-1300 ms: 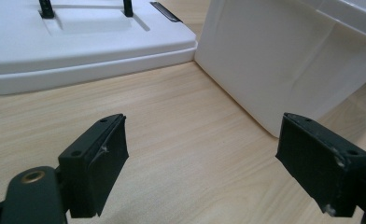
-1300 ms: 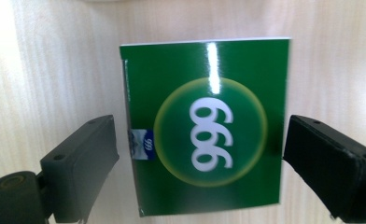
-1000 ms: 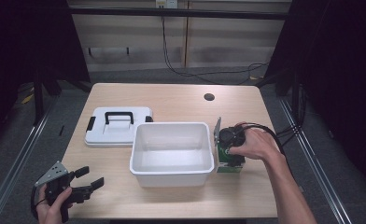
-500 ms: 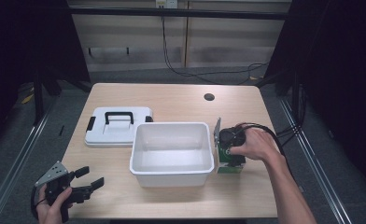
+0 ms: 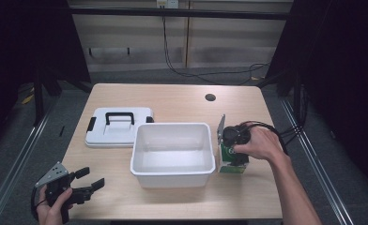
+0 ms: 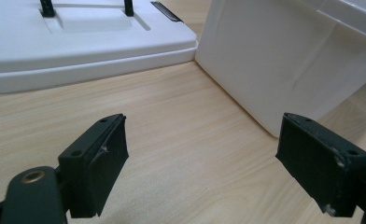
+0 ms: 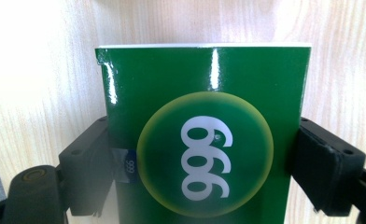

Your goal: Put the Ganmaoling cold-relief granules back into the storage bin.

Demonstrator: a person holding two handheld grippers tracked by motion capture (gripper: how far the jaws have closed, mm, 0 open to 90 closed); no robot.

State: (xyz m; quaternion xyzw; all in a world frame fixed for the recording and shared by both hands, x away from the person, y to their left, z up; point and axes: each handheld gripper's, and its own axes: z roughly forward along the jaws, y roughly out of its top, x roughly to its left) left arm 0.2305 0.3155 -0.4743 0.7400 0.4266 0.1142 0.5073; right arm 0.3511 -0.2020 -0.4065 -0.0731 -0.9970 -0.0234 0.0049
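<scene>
The right claw (image 7: 202,154) held the green box (image 7: 204,135) by its two side faces as it stood on the bench (image 5: 182,101) just right of the white bin (image 5: 172,152). The glossy card could slip or crush. The left claw (image 6: 209,154) gaped wide, holding nothing.

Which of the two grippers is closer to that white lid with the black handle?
Left. The left gripper hovers at the table's near left corner, just short of the lid; the right gripper is beyond the bin, clamping a green box.
</scene>
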